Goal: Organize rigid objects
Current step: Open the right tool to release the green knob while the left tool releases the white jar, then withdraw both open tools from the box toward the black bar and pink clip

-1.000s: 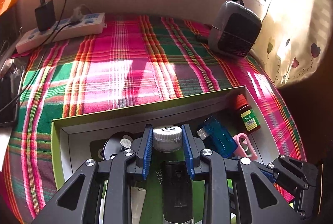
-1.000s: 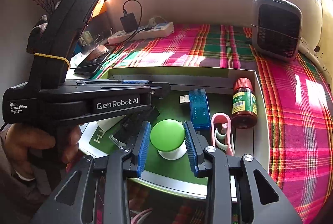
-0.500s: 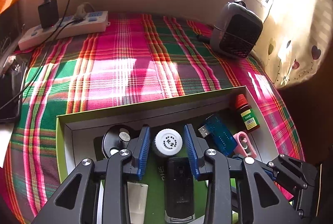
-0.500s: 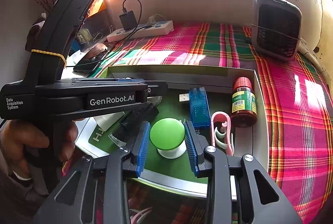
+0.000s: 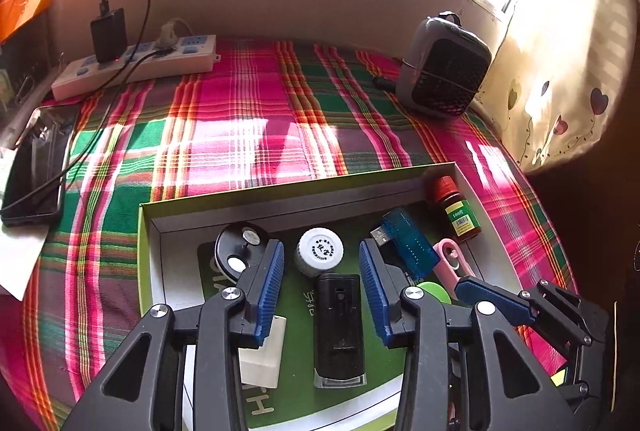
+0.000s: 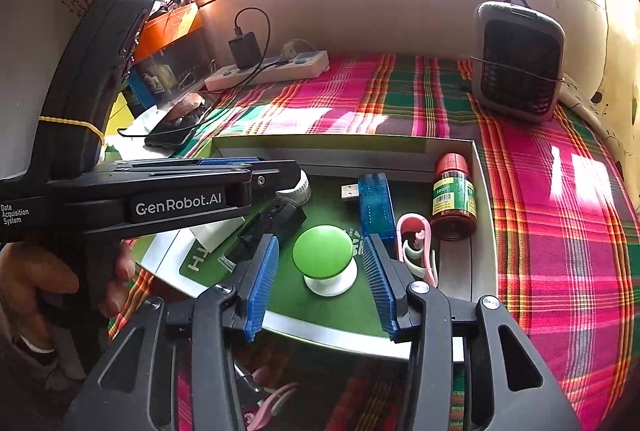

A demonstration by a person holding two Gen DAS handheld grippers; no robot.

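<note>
on left gripper body "genrobot.ai" logo, "100%" on brown bottle; both grippers' fingers apart, just widened.

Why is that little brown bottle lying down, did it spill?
The brown bottle lies on its side in the box's right corner, red cap on. No spill shows. Nothing else looks odd.

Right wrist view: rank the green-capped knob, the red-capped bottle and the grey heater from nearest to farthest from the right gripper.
Measured from the right gripper:
1. Green-capped knob: in the box, between the open fingers, untouched.
2. Red-capped bottle: lying in the box's far right corner.
3. Grey heater: upright at the far right of the plaid cloth, beyond the box.
</note>
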